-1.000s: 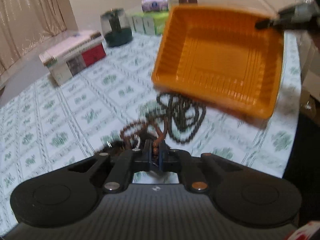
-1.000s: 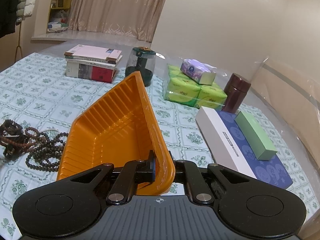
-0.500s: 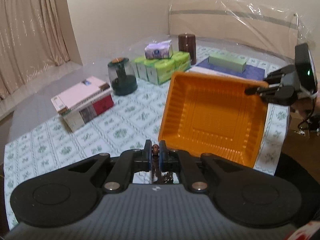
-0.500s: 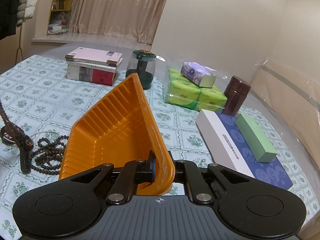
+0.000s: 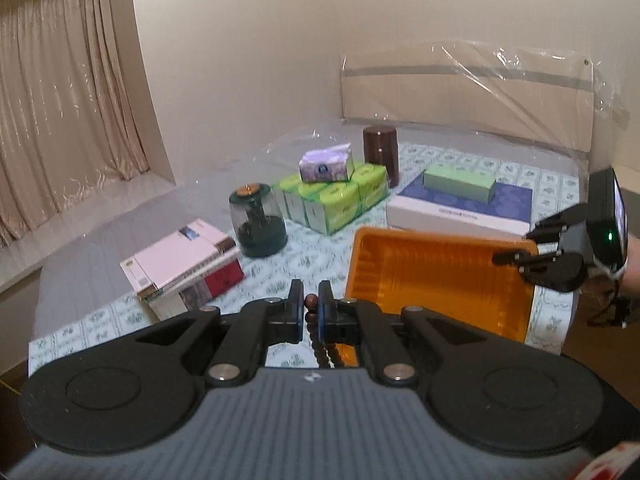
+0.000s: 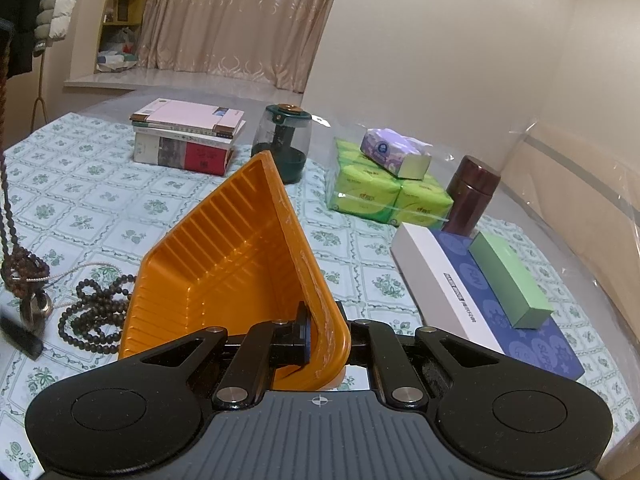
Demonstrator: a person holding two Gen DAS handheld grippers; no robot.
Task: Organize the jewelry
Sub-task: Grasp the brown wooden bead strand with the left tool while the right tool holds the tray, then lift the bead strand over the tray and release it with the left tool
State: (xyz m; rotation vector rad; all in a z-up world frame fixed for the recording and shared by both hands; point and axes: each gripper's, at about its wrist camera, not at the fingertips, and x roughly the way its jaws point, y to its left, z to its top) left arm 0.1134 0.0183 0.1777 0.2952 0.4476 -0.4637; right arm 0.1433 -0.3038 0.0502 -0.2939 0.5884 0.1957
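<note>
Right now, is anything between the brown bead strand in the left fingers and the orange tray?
Nothing visible. The left gripper pinches the bead strand, and the orange tray, tilted up by the right gripper, opens toward it. The dark bead necklace lies on the cloth below, out of the path.

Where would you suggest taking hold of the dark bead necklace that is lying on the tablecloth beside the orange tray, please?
Probably from above, at an outer loop of the dark bead necklace on its side away from the orange tray. It lies flat in loose coils on the tablecloth, so a single strand at the edge should pinch cleanly, clear of the tray wall.
</note>
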